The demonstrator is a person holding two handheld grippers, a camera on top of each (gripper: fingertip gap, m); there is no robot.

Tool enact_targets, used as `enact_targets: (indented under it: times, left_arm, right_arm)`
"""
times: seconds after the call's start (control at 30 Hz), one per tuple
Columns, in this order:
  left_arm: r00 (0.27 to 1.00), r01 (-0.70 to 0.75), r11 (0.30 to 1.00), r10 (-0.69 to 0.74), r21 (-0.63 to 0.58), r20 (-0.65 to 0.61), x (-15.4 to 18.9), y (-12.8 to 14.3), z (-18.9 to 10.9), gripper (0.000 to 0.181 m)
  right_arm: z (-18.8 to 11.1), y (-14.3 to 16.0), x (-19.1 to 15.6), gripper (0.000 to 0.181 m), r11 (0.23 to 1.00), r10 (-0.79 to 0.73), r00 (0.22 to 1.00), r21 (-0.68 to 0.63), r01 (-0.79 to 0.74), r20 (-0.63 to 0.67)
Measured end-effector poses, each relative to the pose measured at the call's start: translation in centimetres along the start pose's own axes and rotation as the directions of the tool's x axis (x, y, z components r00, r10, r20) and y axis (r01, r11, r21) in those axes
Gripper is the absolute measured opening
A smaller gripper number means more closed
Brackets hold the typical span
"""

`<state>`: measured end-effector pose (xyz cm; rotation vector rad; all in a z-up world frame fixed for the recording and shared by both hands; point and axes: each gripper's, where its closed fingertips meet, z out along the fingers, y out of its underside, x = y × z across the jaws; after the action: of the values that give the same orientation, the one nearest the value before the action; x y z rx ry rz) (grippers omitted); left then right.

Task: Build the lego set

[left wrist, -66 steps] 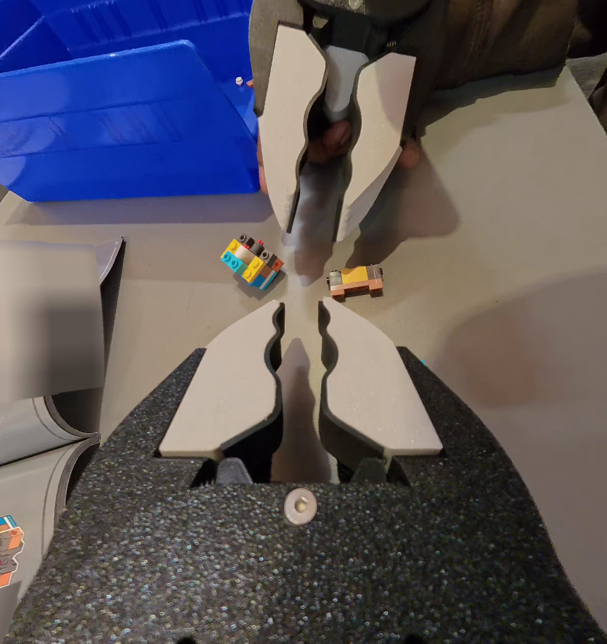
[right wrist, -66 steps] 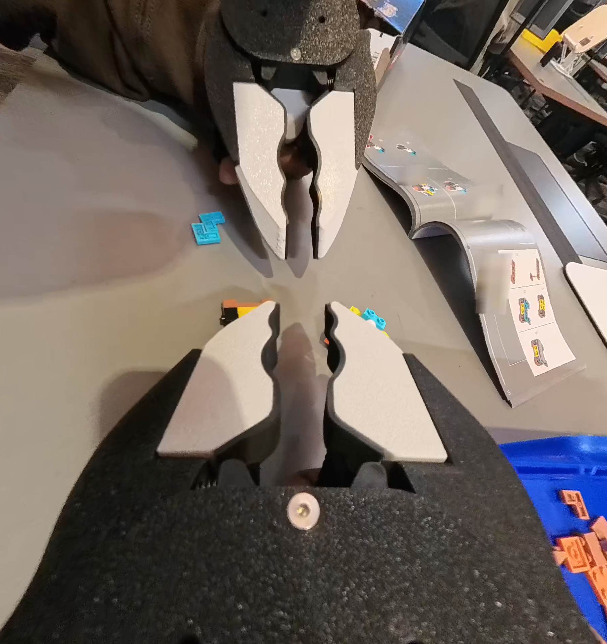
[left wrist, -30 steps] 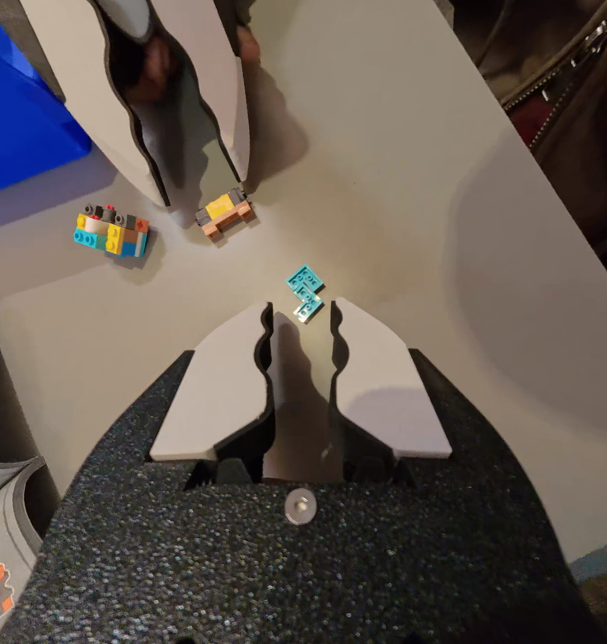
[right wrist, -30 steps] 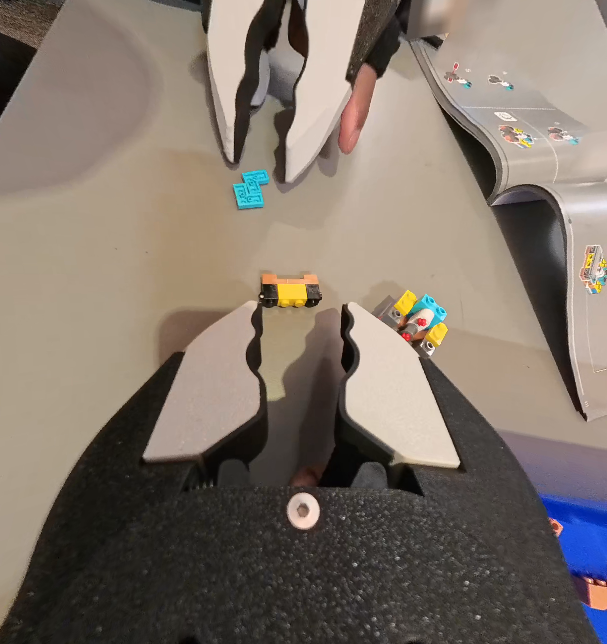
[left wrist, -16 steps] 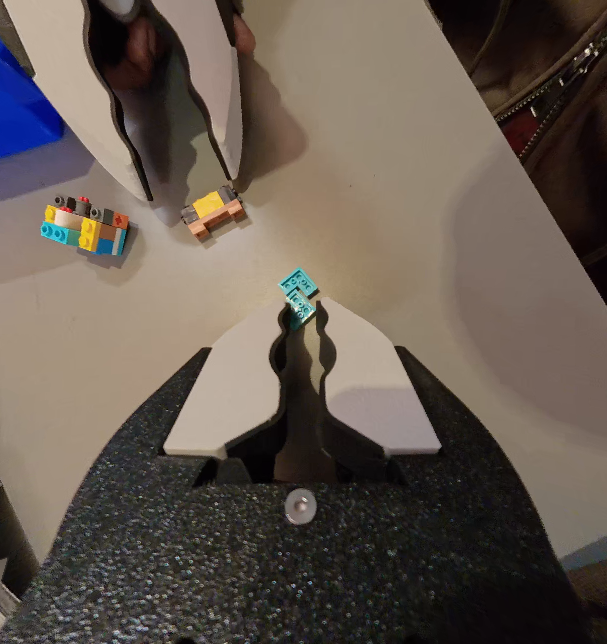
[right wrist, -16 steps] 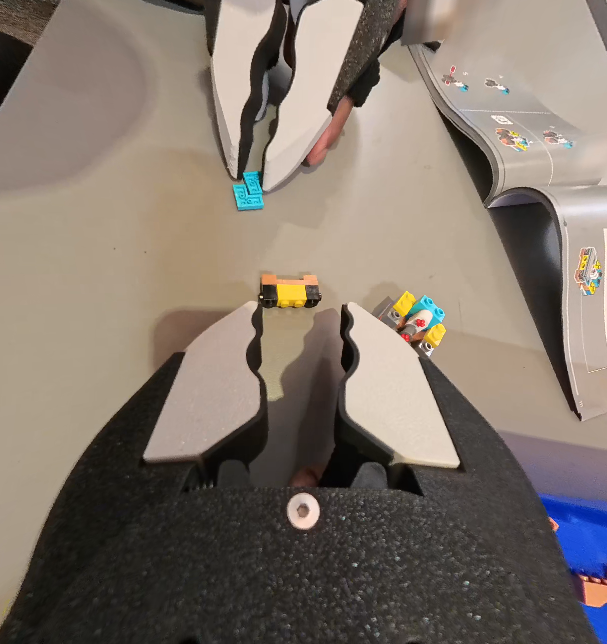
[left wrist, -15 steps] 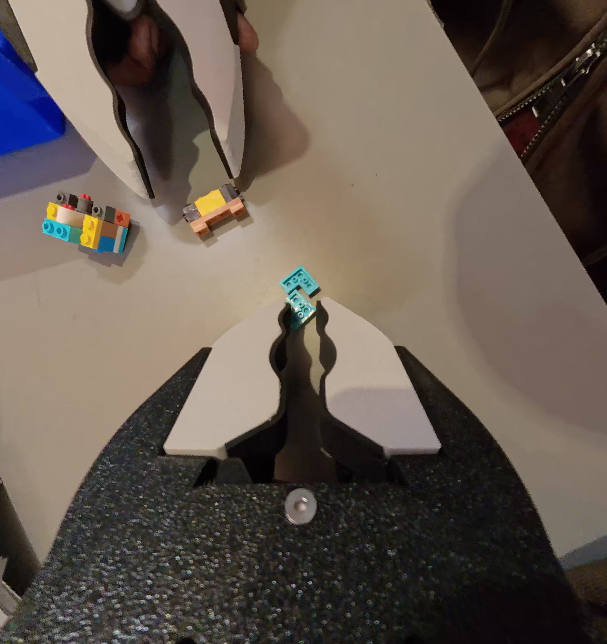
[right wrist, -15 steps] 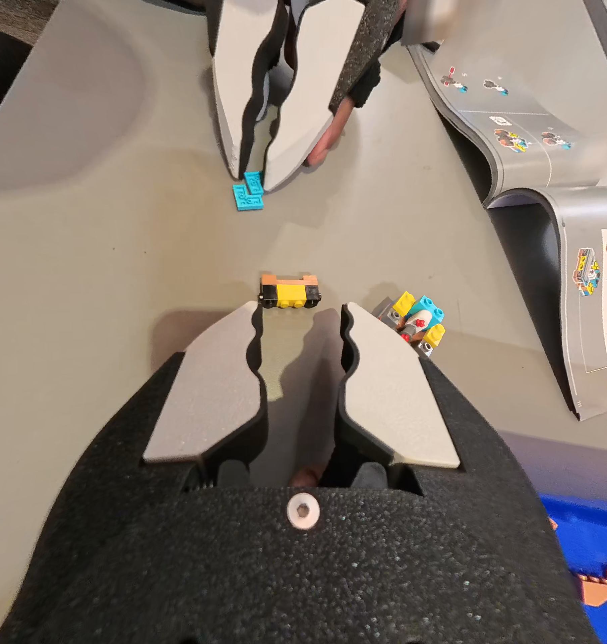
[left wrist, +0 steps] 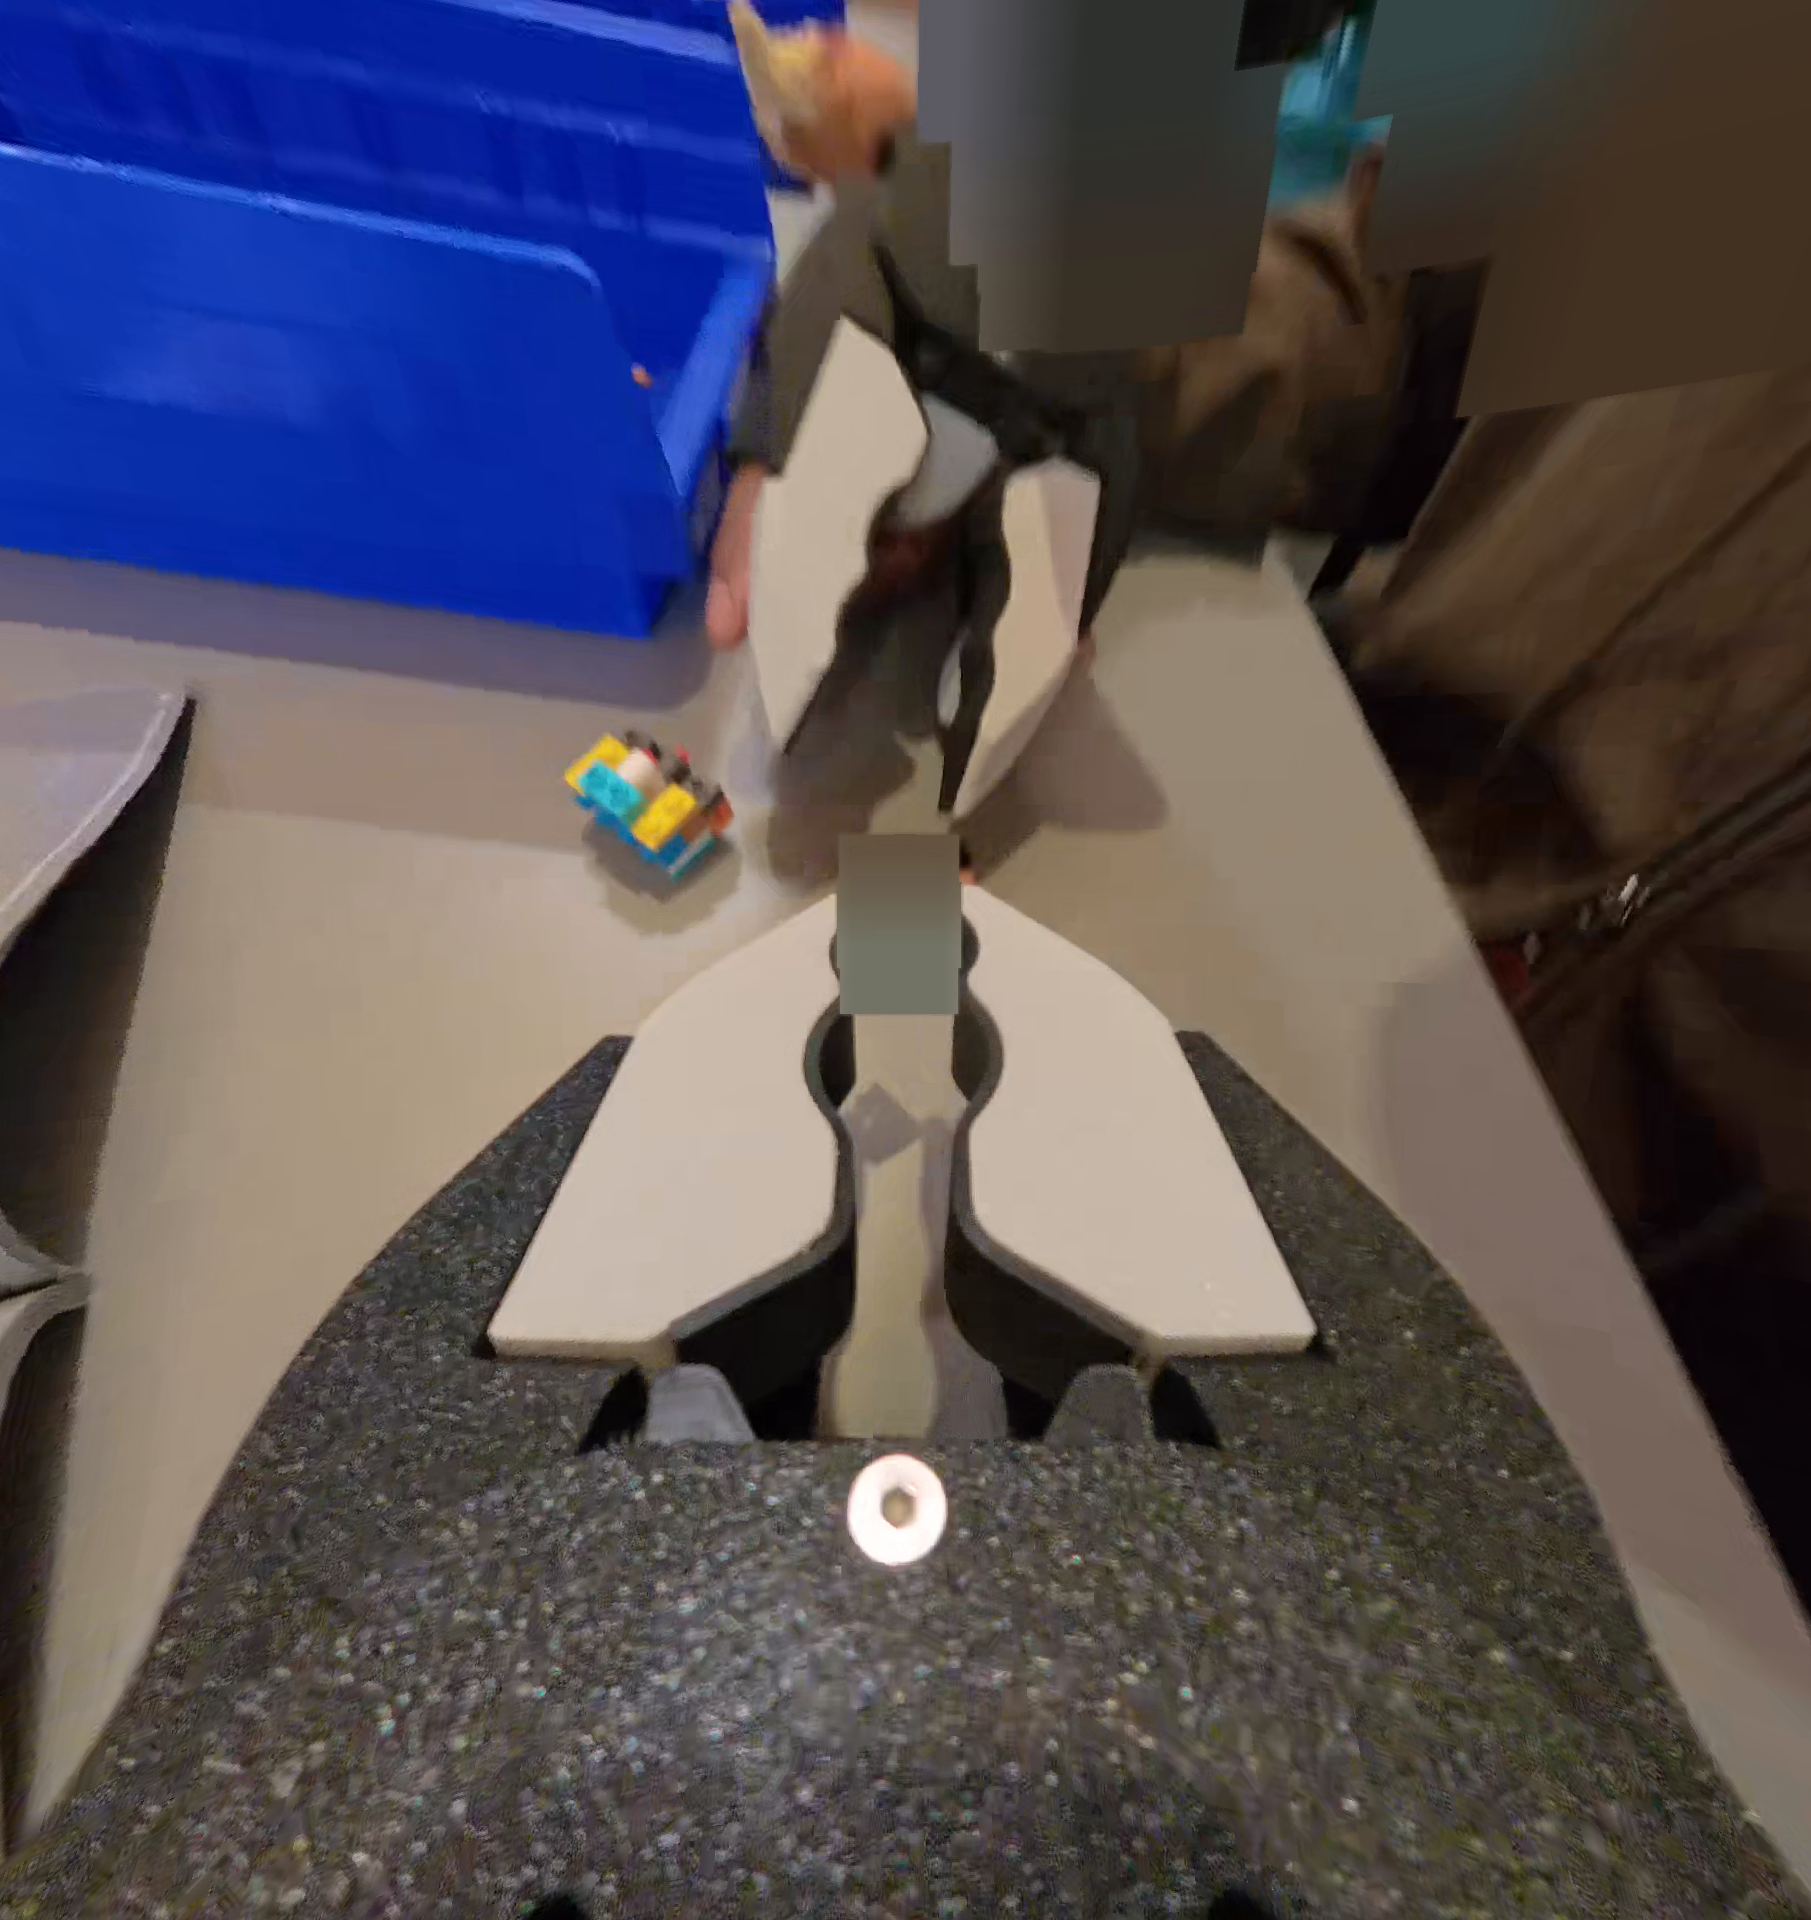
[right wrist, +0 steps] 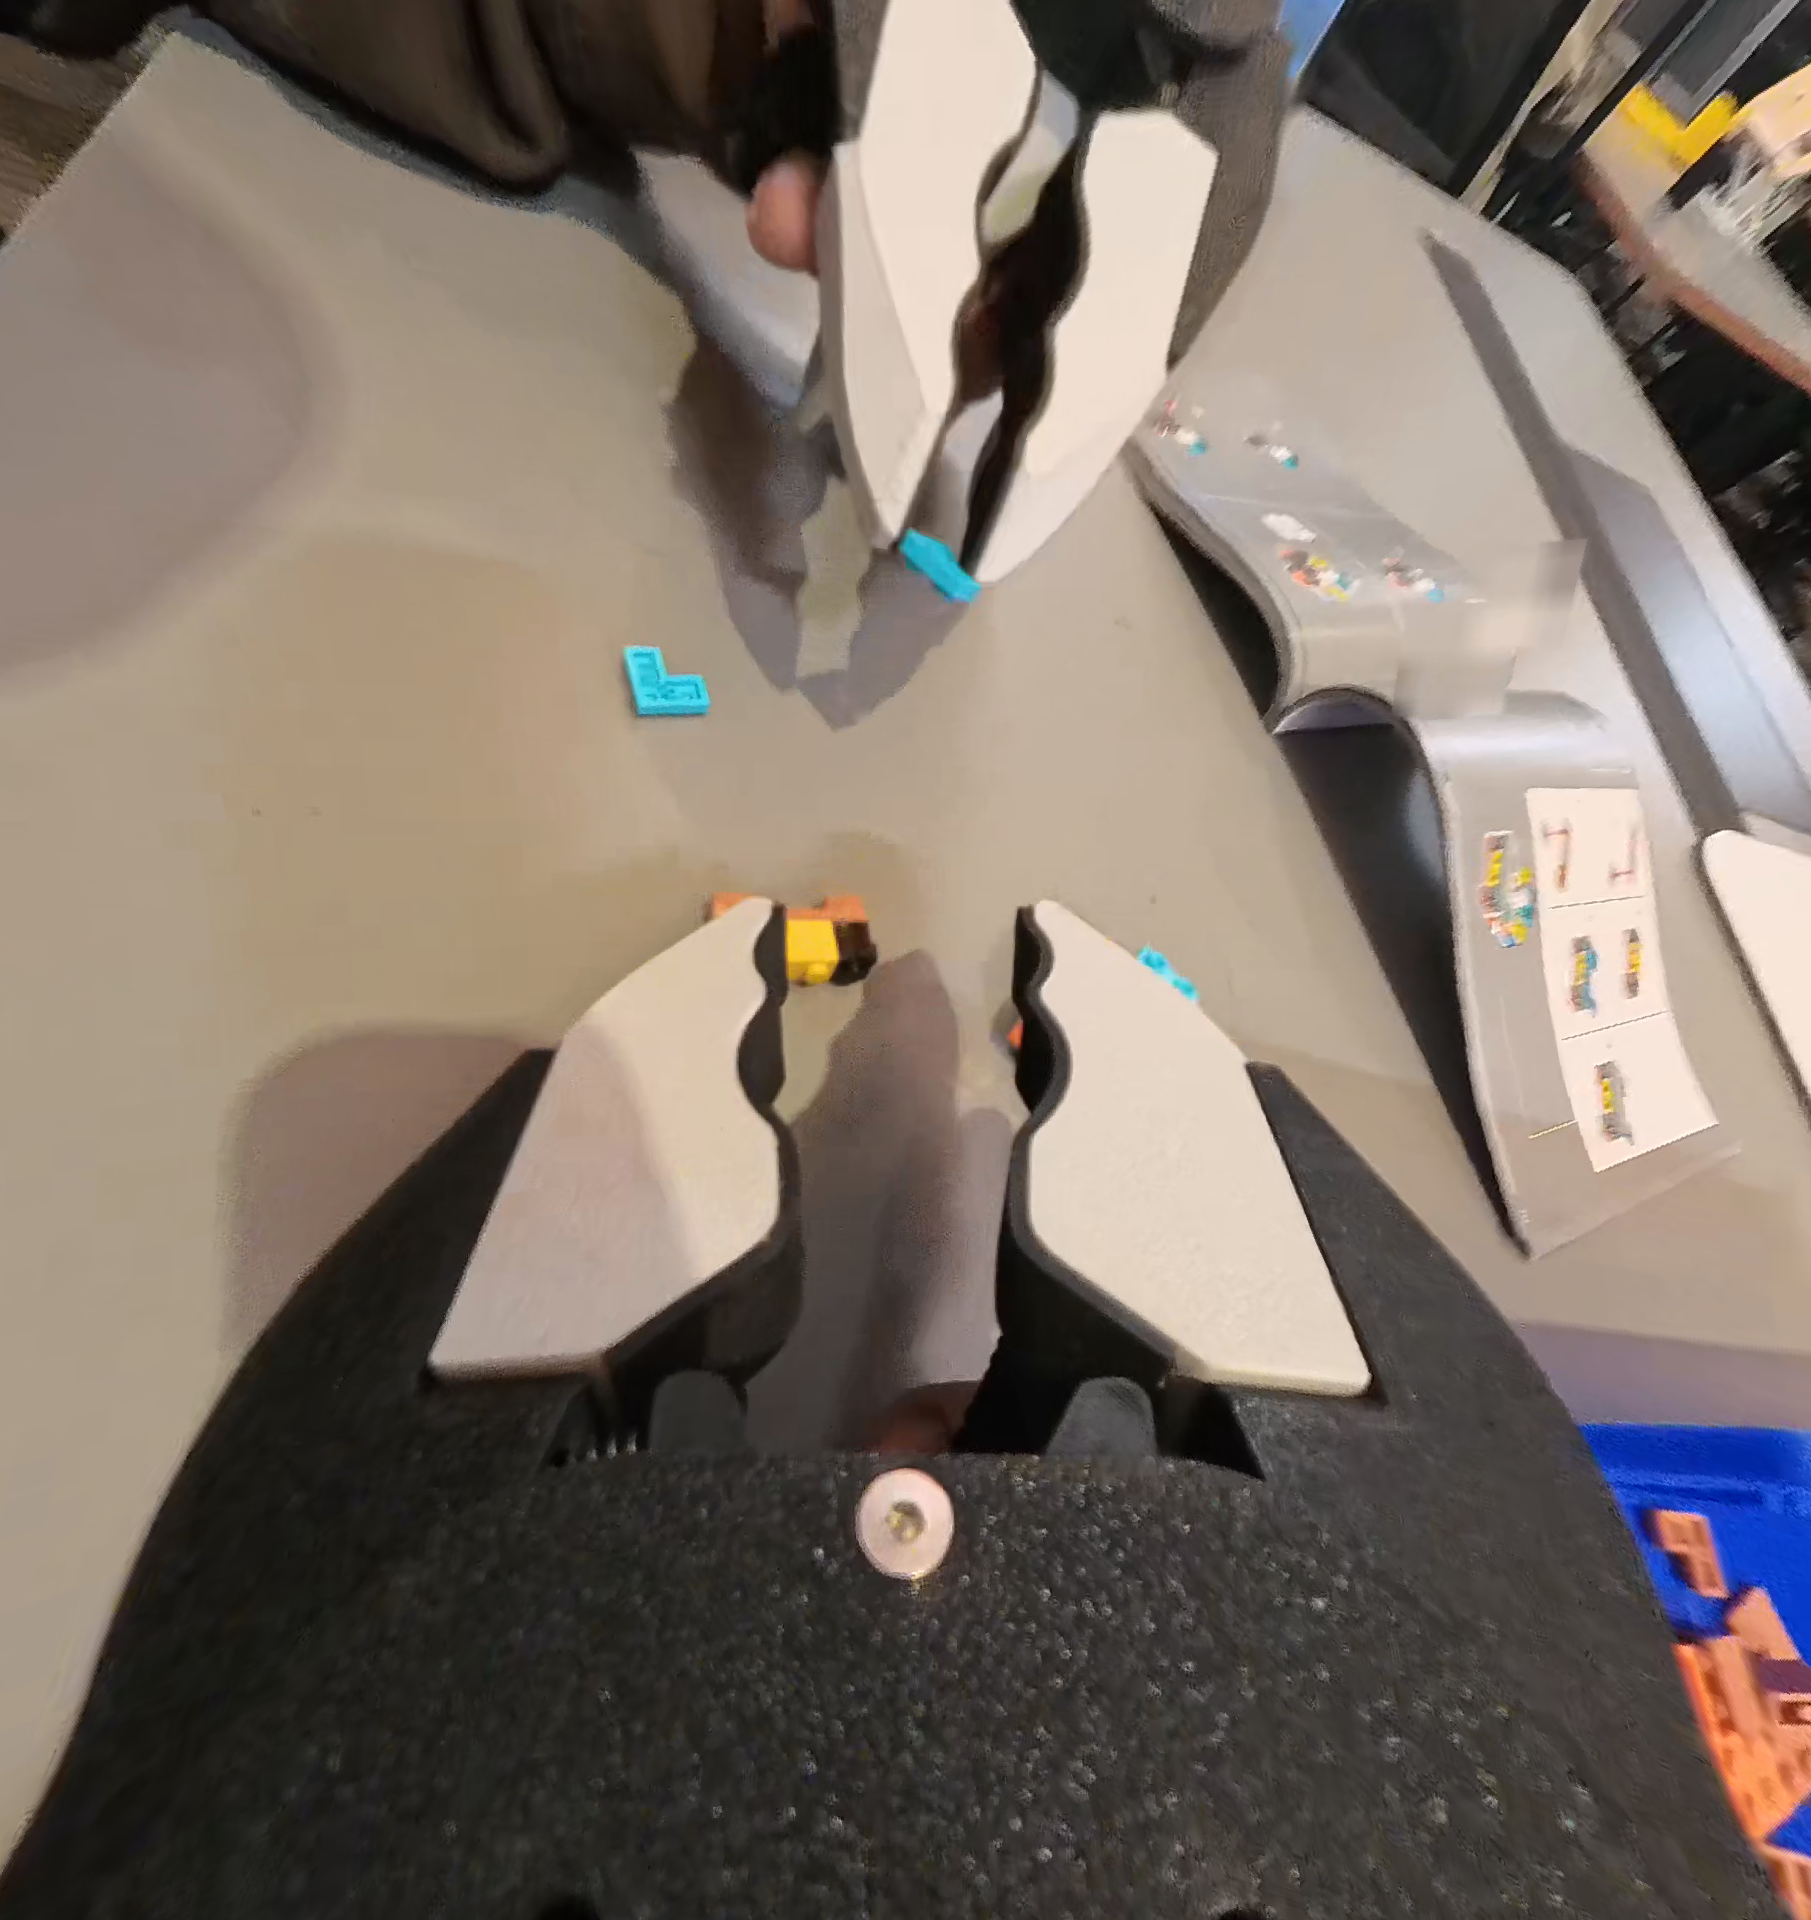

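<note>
Lego: a teal L-shaped plate (right wrist: 666,681) lies flat at left on the table (right wrist: 257,831); farther right, the left gripper (right wrist: 937,556) pinches a small teal plate (right wrist: 939,566). Nearer, the right gripper (right wrist: 896,920) gapes wide beside a yellow-orange block (right wrist: 823,940).

L-shaped plate (right wrist: 665,683) on table (right wrist: 257,831), left of instruction booklet (right wrist: 1566,935); bin (left wrist: 309,343) behind brick assembly (left wrist: 652,805).

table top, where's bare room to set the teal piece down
Bare grey table lies left of the teal L-shaped plate, out to the table edge. It is crowded around the open right gripper: the yellow-and-black brick assembly, the multicoloured brick model and the open instruction booklet.
</note>
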<state>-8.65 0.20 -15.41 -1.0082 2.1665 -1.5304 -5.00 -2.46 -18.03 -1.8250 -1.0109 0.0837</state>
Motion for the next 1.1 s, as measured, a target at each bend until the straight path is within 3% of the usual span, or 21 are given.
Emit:
enact_targets:
  times: [0.13,0.3,0.5,0.83,1.1]
  left_arm:
    - [0.972,0.227,0.956,-0.213,0.186,-0.095,-0.1,-2.6,0.5,0.013]
    - [0.885,0.458,0.827,-0.39,0.325,-0.255,-0.4,-4.8,0.3,0.013]
    - [0.835,0.535,0.797,-0.448,0.28,-0.32,0.2,-4.8,1.3,0.013]
    - [0.852,0.484,0.863,-0.429,0.141,-0.298,1.9,-3.4,3.2,0.013]
    - [0.85,0.492,0.858,-0.438,0.148,-0.292,1.8,-3.4,3.3,0.014]
  right_arm:
    - [-0.6,-1.7,1.3,0.039,0.995,-0.027,0.994,0.096,0.037,-0.107]
    - [-1.6,-3.3,2.4,0.034,0.979,-0.057,0.975,0.179,0.097,-0.215]
    - [-1.5,-4.2,1.6,0.027,0.964,-0.126,0.966,0.2,0.173,-0.228]
    - [-1.6,-5.0,0.4,0.016,0.946,-0.171,0.965,0.24,0.218,-0.201]
    - [-1.3,-4.7,0.3,0.008,0.954,-0.169,0.968,0.218,0.208,-0.183]
